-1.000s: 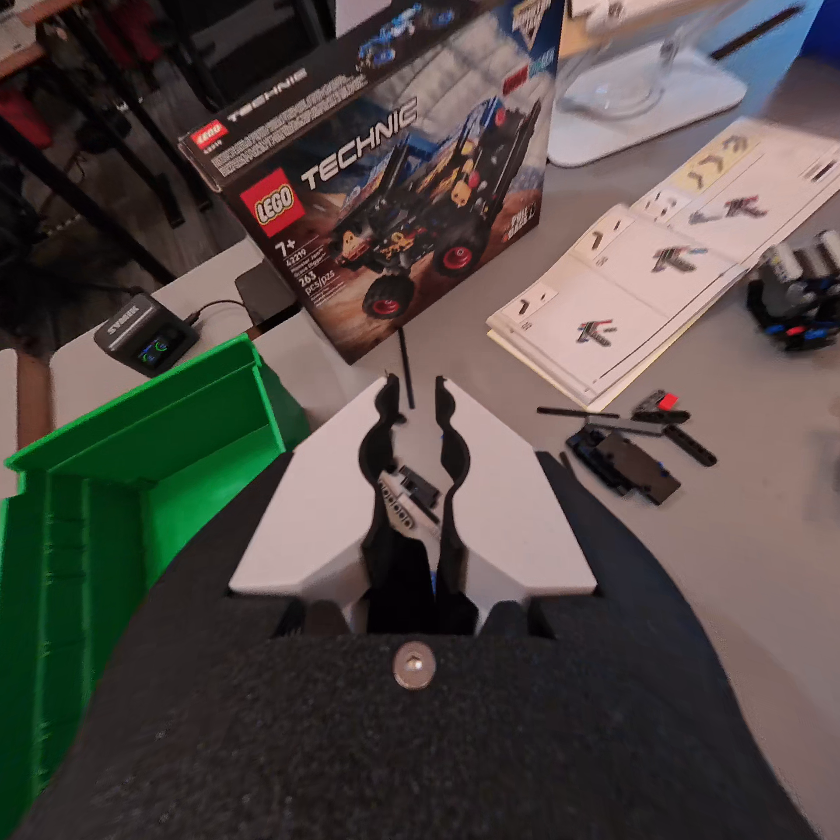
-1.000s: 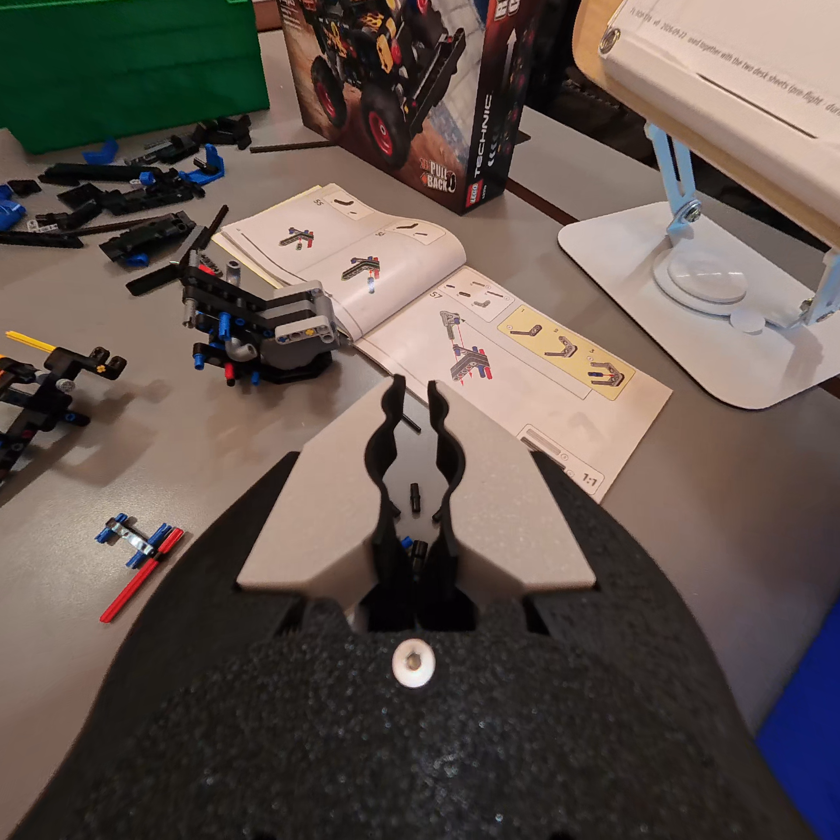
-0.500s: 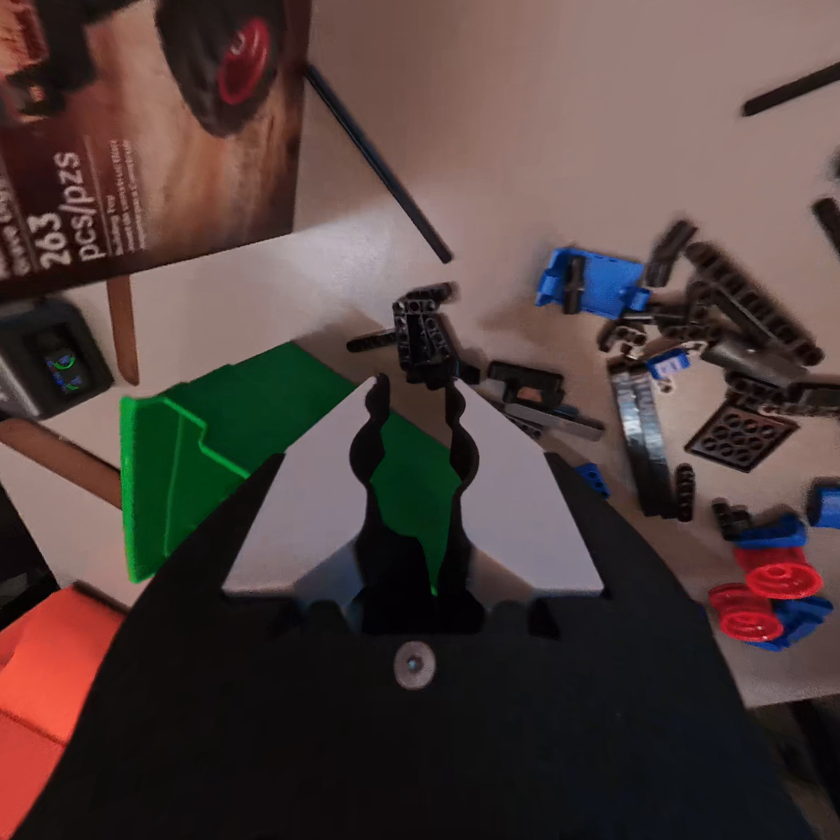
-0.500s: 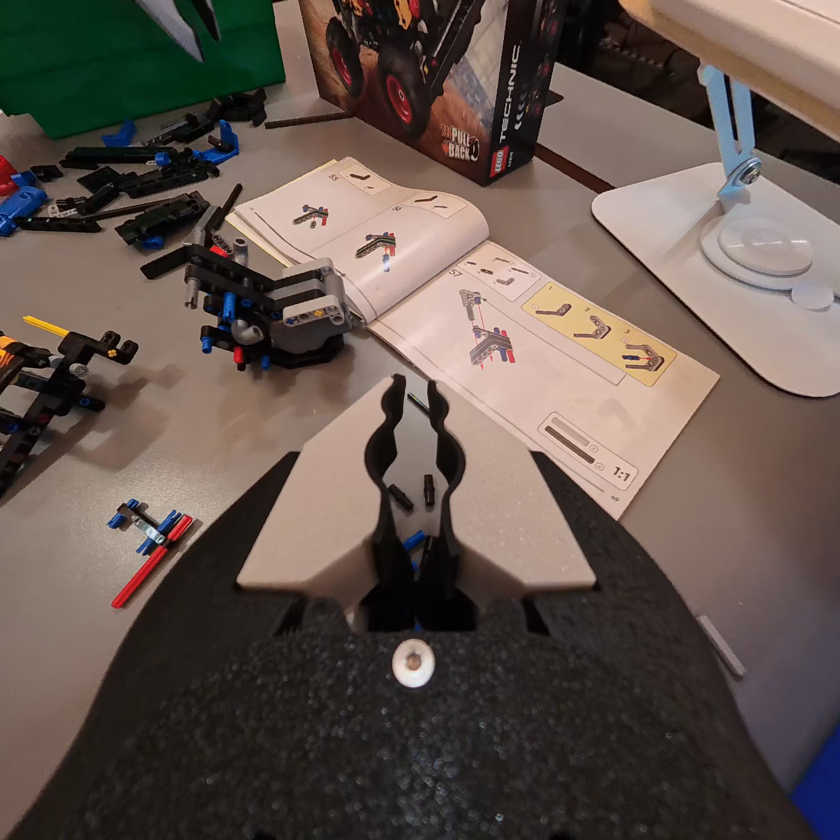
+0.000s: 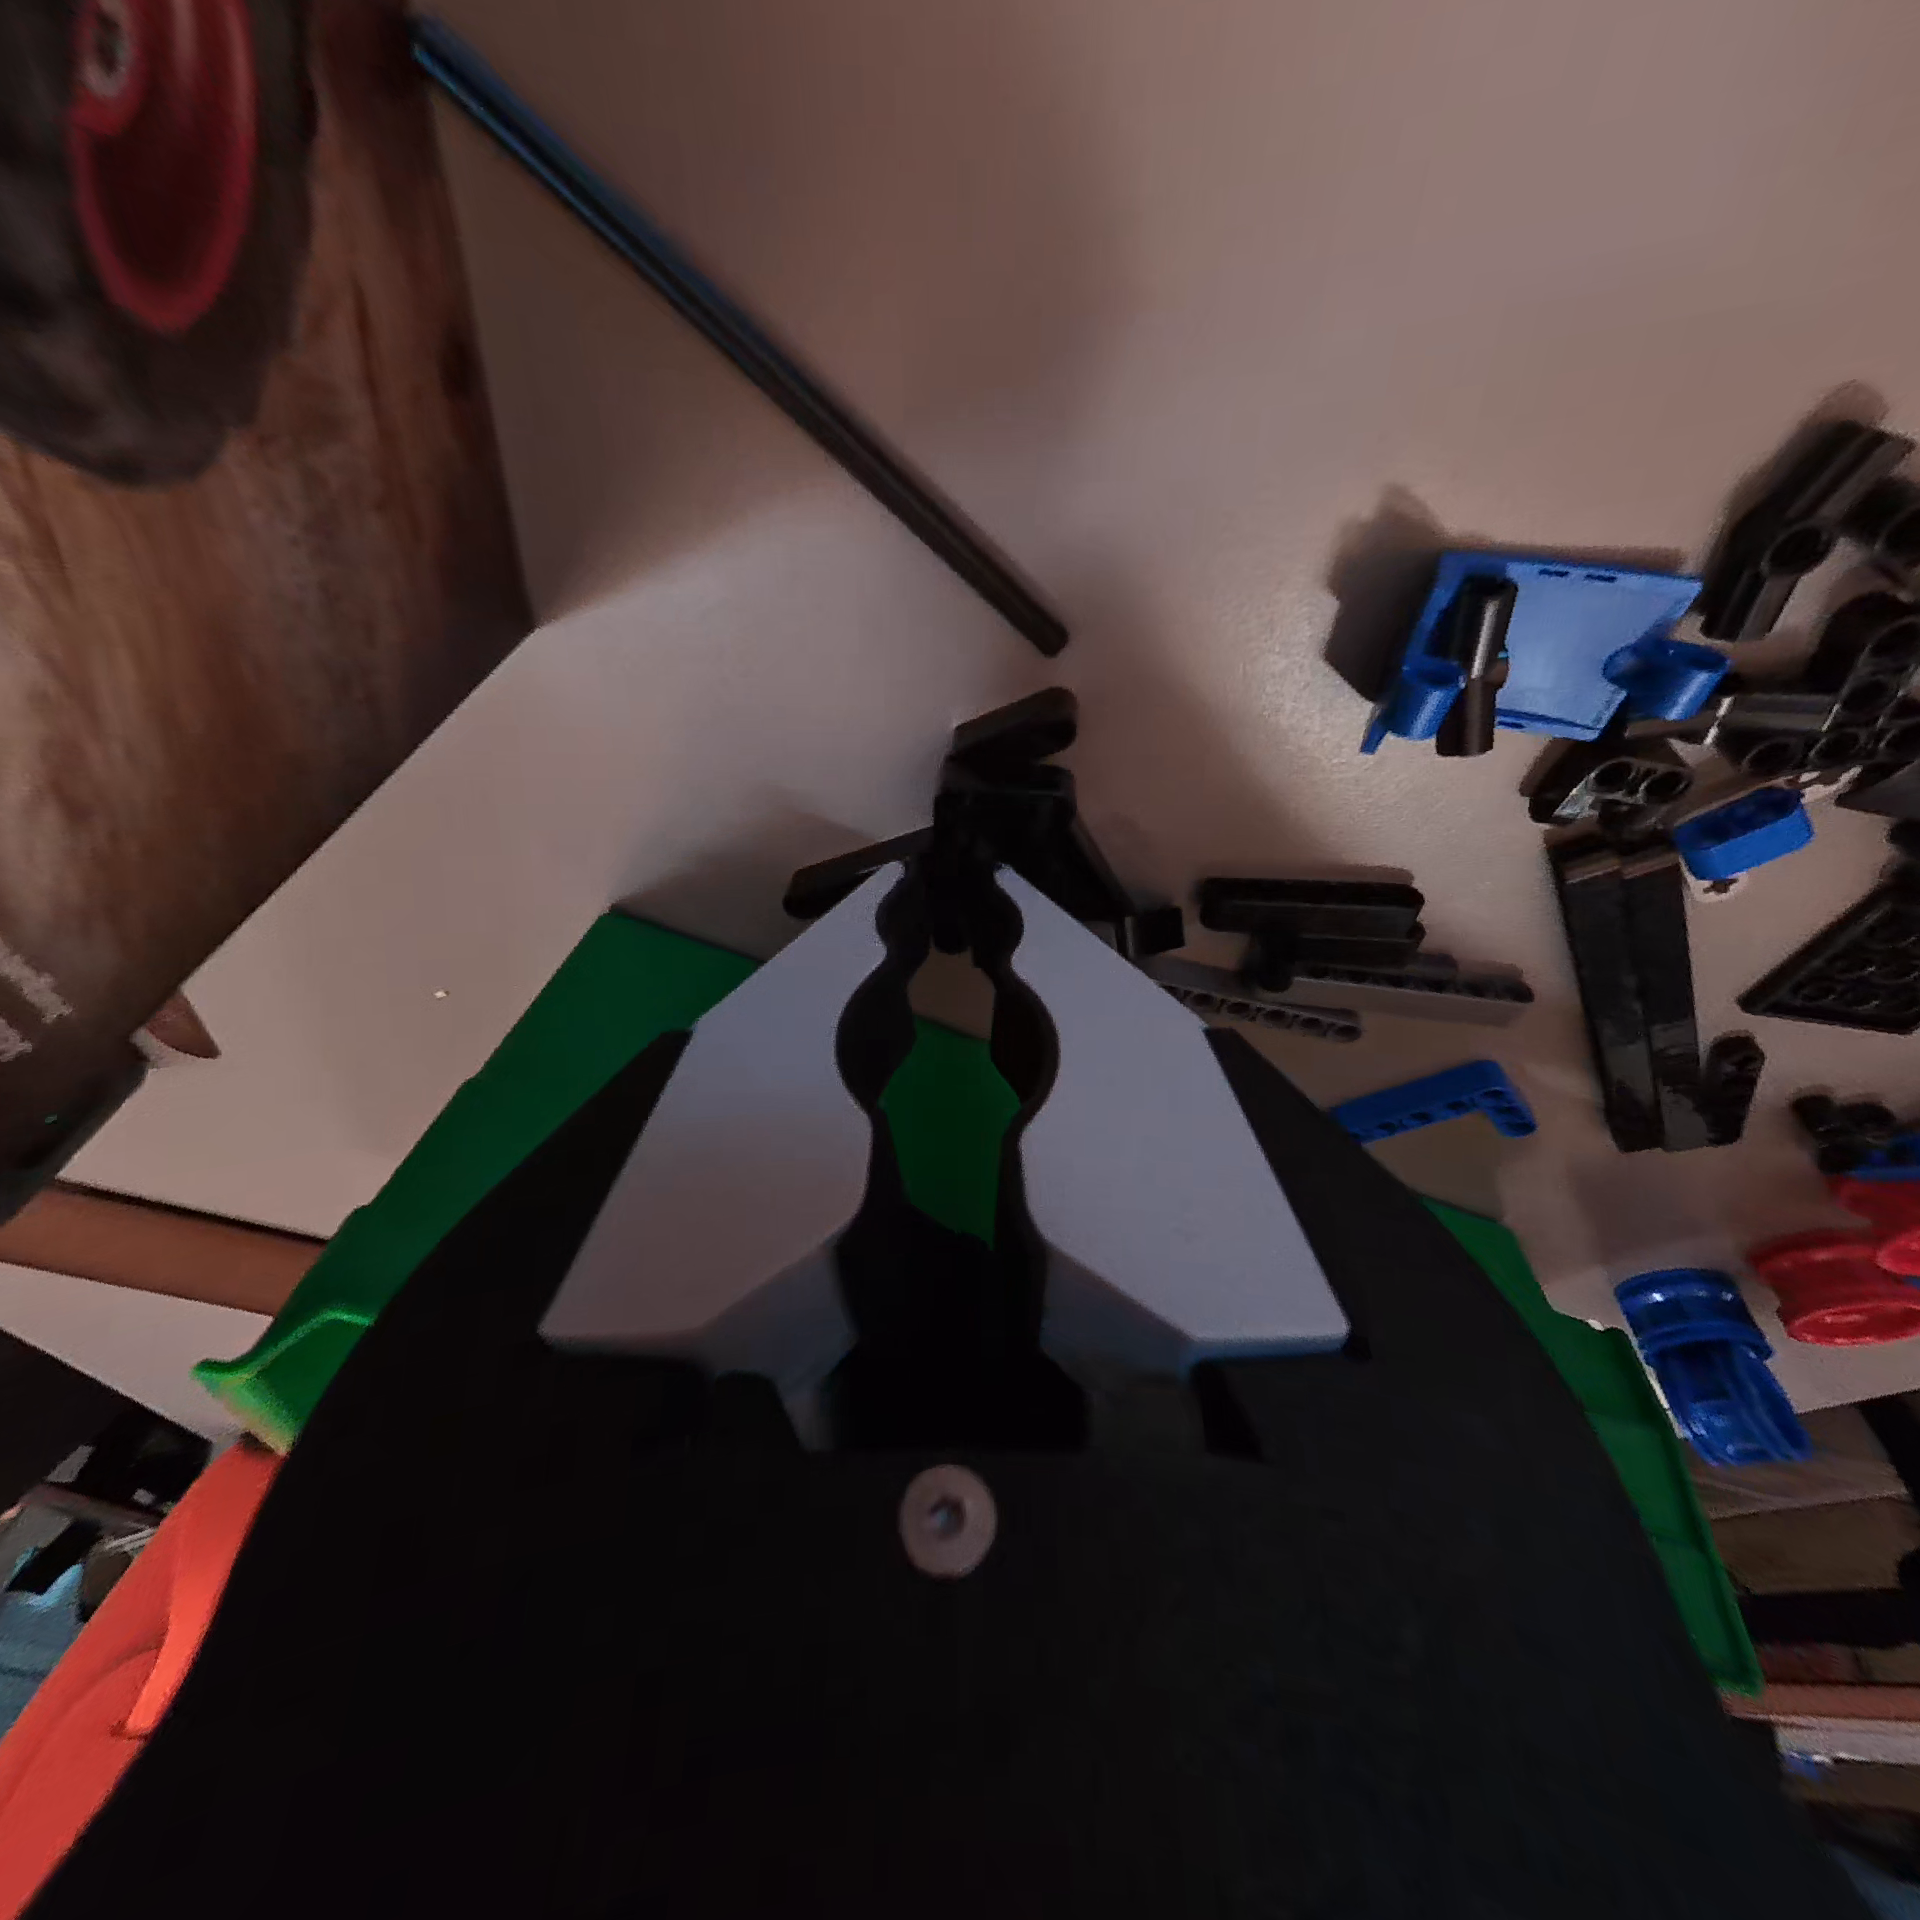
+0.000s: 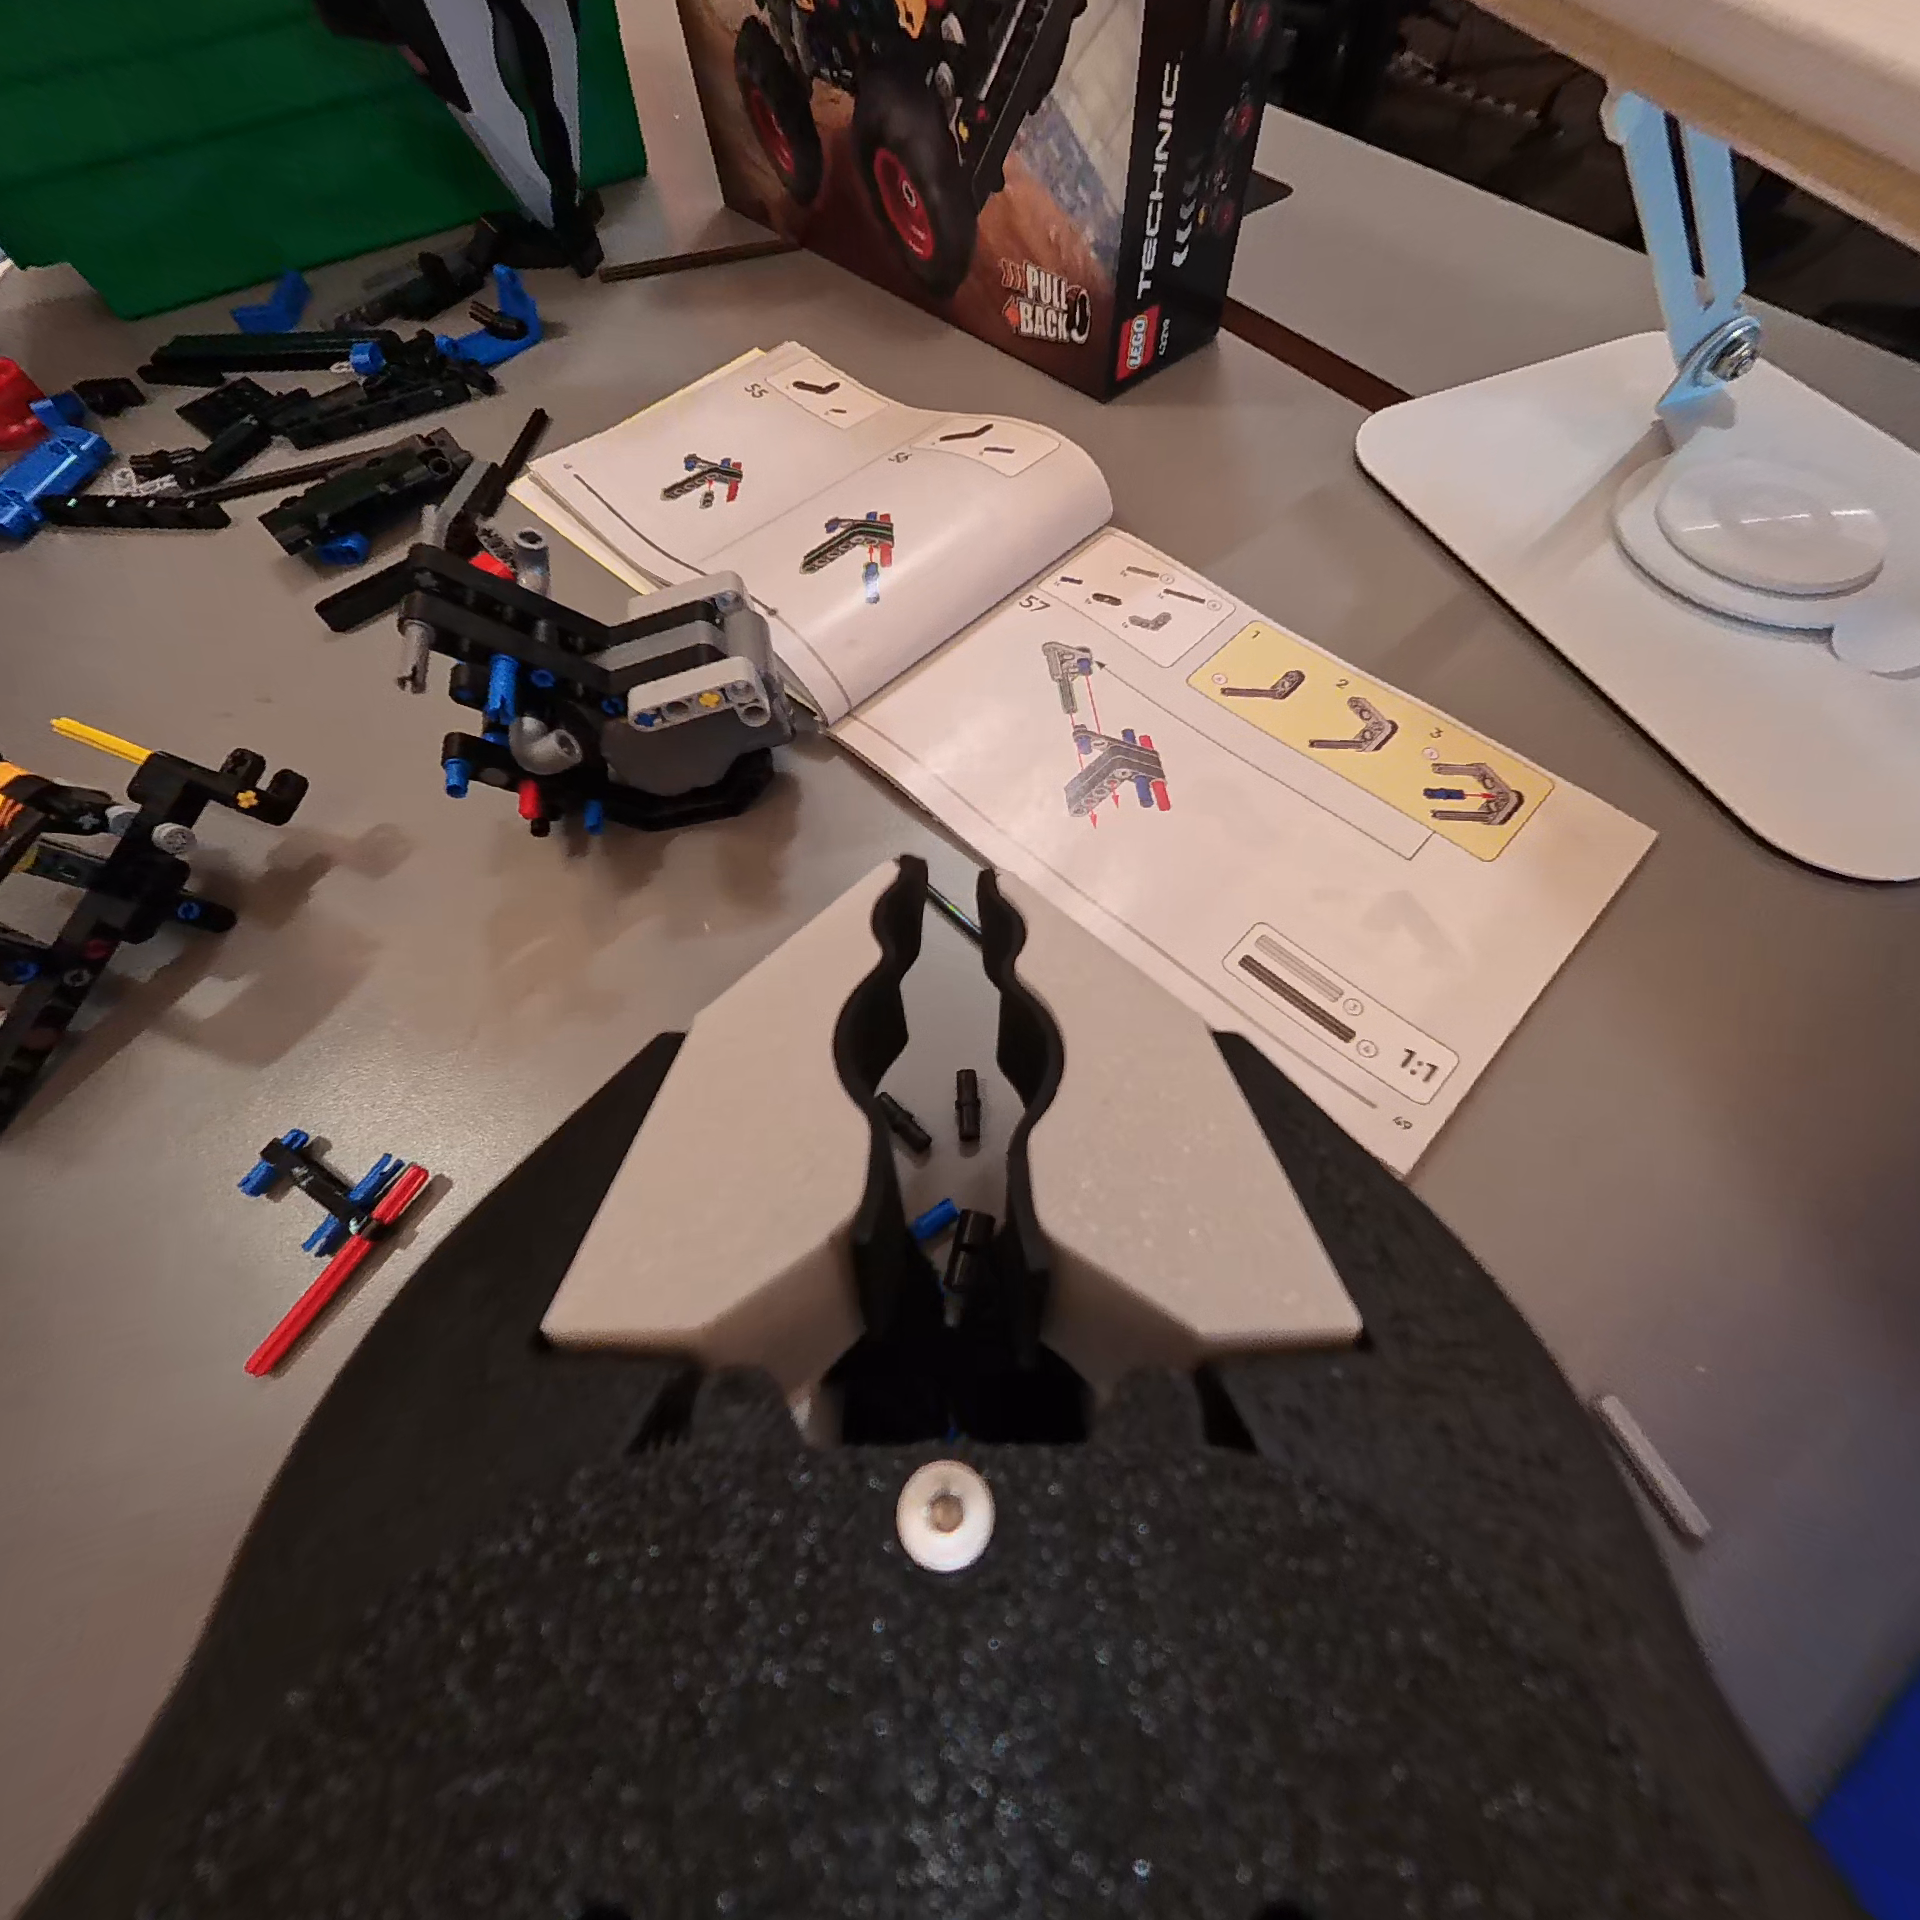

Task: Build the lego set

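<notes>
Left tongs point(image 5: 951, 914) narrowed around black beam cluster point(image 5: 997, 800)
Right tongs point(image 6: 951, 904) sat slightly apart, empty. Cluster looked light, rigid, loosely joined; best pinched across flat sides.

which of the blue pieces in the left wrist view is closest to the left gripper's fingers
The flat blue L-shaped beam, lying just right of the left gripper. The blue panel and small blue connector sit farther up the table; the blue wheel hub lies near the table edge.

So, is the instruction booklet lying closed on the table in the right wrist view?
No, the instruction booklet lies open on the grey table, with two printed pages of building steps facing up.
</notes>
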### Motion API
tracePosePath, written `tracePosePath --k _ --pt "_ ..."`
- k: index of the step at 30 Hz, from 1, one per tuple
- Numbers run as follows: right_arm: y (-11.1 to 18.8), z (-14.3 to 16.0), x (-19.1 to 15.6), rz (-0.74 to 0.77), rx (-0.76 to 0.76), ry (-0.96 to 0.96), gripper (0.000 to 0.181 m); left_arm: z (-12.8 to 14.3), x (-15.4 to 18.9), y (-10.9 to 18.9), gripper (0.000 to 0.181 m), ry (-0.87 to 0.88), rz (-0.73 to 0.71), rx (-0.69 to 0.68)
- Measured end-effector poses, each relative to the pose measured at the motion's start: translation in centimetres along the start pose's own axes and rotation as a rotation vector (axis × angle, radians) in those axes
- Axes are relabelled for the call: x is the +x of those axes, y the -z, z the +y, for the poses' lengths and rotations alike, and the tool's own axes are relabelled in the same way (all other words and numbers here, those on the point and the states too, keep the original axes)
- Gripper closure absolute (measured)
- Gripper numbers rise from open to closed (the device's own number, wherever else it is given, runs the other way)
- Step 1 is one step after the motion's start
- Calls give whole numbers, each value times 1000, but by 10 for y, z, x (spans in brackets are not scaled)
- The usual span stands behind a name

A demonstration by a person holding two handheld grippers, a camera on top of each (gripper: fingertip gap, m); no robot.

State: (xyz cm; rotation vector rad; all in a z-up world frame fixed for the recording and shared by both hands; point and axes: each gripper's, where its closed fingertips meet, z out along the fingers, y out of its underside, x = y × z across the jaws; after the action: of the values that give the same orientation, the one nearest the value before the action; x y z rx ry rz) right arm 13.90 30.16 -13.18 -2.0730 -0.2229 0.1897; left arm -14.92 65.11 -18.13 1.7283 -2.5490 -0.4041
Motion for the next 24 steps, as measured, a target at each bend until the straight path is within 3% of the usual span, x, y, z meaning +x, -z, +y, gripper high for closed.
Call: tracePosePath --k 5,9,11,15,20,24 --pt "-2 1 -2 -10 -5 3 172 -7 -8 16 175 17 -101 88" --pt "-2 1 -3 -12 -4 3 172 -45 9 63 175 56 -151 353" --pt "-2 1 -2 -10 -4 1 172 -65 38 86 175 46 -104 479" --pt "-2 3 1 -12 -8 -11 172 -87 137 112 176 -63 135 598" --pt "-1 4 1 -15 -11 -12 172 -87 222 86 175 -12 278 499" --pt "1 1 0 -23 -2 -20 172 -92 249 64 175 2 292 496"
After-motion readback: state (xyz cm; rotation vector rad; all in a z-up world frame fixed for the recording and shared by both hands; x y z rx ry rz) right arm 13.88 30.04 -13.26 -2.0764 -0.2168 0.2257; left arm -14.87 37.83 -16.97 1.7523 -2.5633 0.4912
